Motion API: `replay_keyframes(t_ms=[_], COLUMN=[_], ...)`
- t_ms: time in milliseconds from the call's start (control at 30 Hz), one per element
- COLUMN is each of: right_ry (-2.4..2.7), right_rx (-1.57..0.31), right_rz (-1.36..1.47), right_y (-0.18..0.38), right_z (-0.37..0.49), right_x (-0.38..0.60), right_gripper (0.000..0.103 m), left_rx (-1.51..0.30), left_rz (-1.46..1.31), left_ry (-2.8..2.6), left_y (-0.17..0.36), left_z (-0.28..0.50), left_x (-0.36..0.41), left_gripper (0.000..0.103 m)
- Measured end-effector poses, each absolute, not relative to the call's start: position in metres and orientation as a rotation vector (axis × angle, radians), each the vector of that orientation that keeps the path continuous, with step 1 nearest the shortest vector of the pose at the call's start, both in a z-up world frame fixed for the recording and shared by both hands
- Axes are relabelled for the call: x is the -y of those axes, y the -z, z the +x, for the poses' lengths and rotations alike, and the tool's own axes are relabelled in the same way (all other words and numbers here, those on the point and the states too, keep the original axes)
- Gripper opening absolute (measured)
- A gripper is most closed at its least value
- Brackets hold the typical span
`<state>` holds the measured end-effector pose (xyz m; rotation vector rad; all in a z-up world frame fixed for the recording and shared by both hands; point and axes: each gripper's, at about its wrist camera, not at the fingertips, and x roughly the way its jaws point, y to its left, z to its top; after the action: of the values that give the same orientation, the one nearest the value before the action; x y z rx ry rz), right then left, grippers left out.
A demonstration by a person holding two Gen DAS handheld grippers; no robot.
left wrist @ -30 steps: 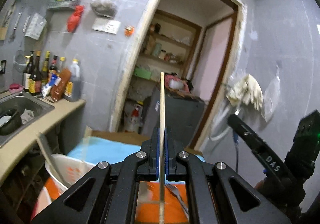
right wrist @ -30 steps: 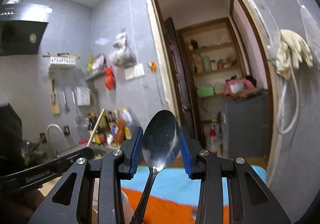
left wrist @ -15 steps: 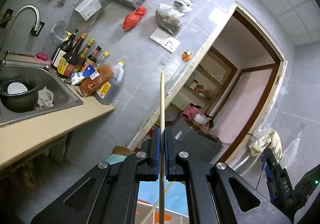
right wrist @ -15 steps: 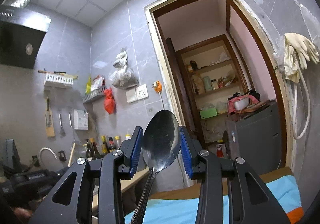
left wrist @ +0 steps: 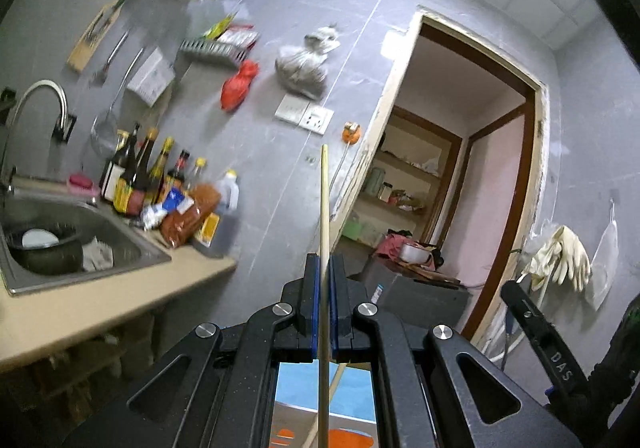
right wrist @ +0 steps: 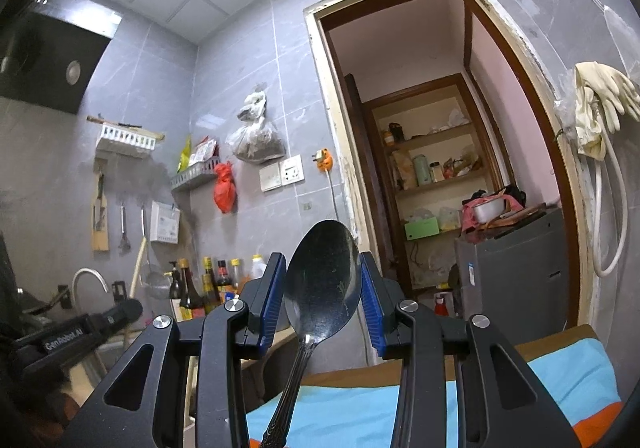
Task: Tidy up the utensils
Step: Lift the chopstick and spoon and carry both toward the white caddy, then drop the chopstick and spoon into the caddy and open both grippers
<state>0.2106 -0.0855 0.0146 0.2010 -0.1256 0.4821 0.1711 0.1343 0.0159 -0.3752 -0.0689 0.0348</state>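
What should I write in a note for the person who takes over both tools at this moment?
Left tool: shut on one wooden chopstick, standing upright between its pads.
Right tool: shut on the bowl of a metal spoon, handle hanging down.
Both are held in the air, facing the doorway; the sink is to the left.
Done: both utensils picked up.
Left: put each in its place; no utensil holder is in view.
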Motion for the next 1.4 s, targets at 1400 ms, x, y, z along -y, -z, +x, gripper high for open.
replay_keyframes(t_ms=[1400], right_ry=[-0.538], right_rx=[0.120], right_rz=[0.115], right_y=[-0.008], right_z=[0.181], right_x=[0.073], right_gripper=[0.039], left_rx=[0.004], left_rz=[-0.170], left_ry=[-0.052], left_y=[0.016], left_z=[0.161], left_x=[-0.108], left_gripper=[0.004])
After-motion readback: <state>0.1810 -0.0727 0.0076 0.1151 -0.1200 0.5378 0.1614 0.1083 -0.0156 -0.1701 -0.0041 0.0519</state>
